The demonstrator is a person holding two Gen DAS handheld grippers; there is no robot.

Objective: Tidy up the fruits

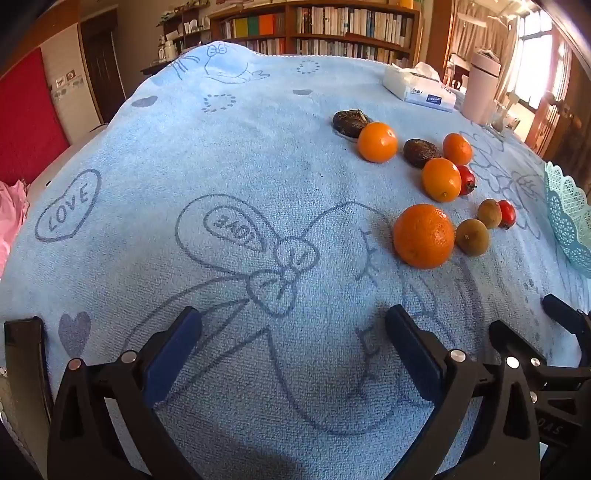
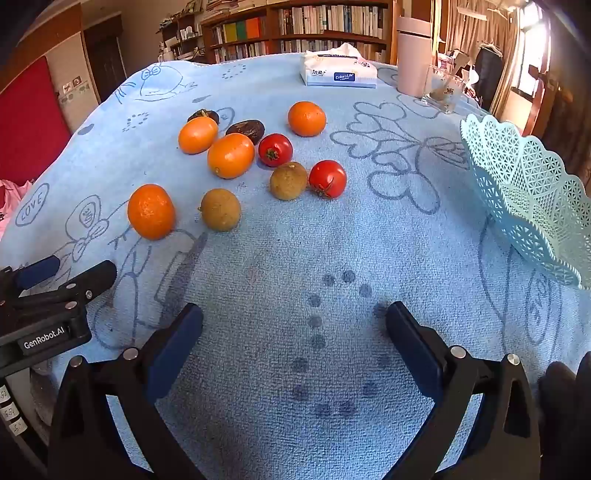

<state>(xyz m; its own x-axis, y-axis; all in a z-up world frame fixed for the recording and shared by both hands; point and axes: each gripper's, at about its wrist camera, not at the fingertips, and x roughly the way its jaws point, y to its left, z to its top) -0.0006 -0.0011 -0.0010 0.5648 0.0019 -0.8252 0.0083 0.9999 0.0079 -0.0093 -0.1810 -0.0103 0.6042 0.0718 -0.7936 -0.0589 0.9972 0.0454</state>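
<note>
Several fruits lie loose on the blue towel (image 2: 295,240): oranges, the nearest one (image 1: 423,235) (image 2: 151,211); two brown-green round fruits (image 2: 220,209) (image 2: 288,180); two red tomatoes (image 2: 327,178) (image 2: 275,149); two dark brown fruits (image 1: 349,122) (image 1: 420,152). A light-blue lattice basket (image 2: 528,199) (image 1: 565,225) stands empty at the right. My left gripper (image 1: 293,325) is open and empty, short of the nearest orange. My right gripper (image 2: 295,321) is open and empty, short of the fruits, basket to its right. The left gripper also shows in the right wrist view (image 2: 66,273).
A tissue pack (image 2: 338,75) (image 1: 419,90), a pink tumbler (image 2: 413,55) (image 1: 480,86) and a glass item (image 2: 443,90) stand at the far edge. Bookshelves (image 2: 306,29) lie beyond the table. Pink cloth (image 1: 11,218) lies past the left edge.
</note>
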